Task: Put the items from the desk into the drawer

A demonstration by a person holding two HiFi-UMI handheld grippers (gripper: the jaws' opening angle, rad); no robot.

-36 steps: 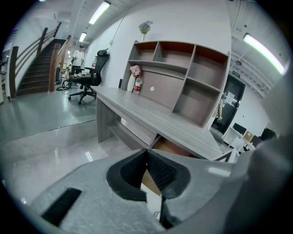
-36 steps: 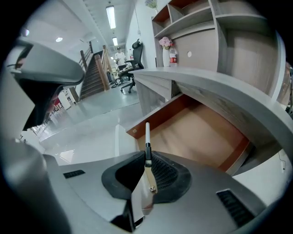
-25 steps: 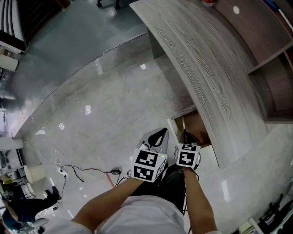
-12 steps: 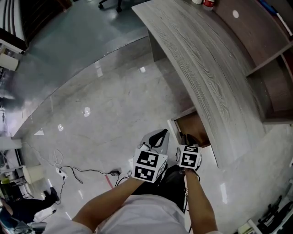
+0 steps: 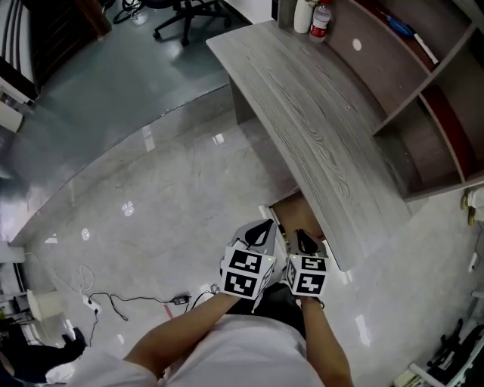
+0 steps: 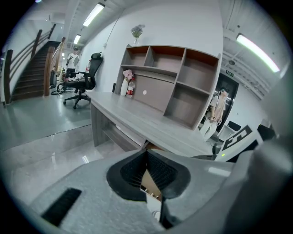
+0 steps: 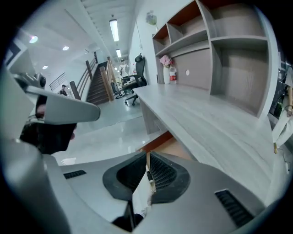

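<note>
The grey wood desk (image 5: 318, 128) runs away to the upper left. A white bottle (image 5: 304, 15) and a red bottle (image 5: 321, 21) stand at its far end, also in the left gripper view as the white bottle (image 6: 124, 87) and red bottle (image 6: 131, 89). Under the near end of the desk an open drawer (image 5: 296, 212) shows its brown inside. My left gripper (image 5: 262, 230) and right gripper (image 5: 304, 240) are side by side close to my body, just before the drawer. Both are shut with nothing between the jaws.
A shelf unit (image 5: 423, 98) stands along the back of the desk. An office chair (image 5: 181, 15) sits beyond the desk's far end. Cables (image 5: 113, 302) lie on the glossy floor at the left. Stairs (image 6: 32, 73) rise in the distance.
The head view has tilted up, bringing the desk's far end and the two bottles into sight. The two grippers have drawn a little closer together and stay shut.
</note>
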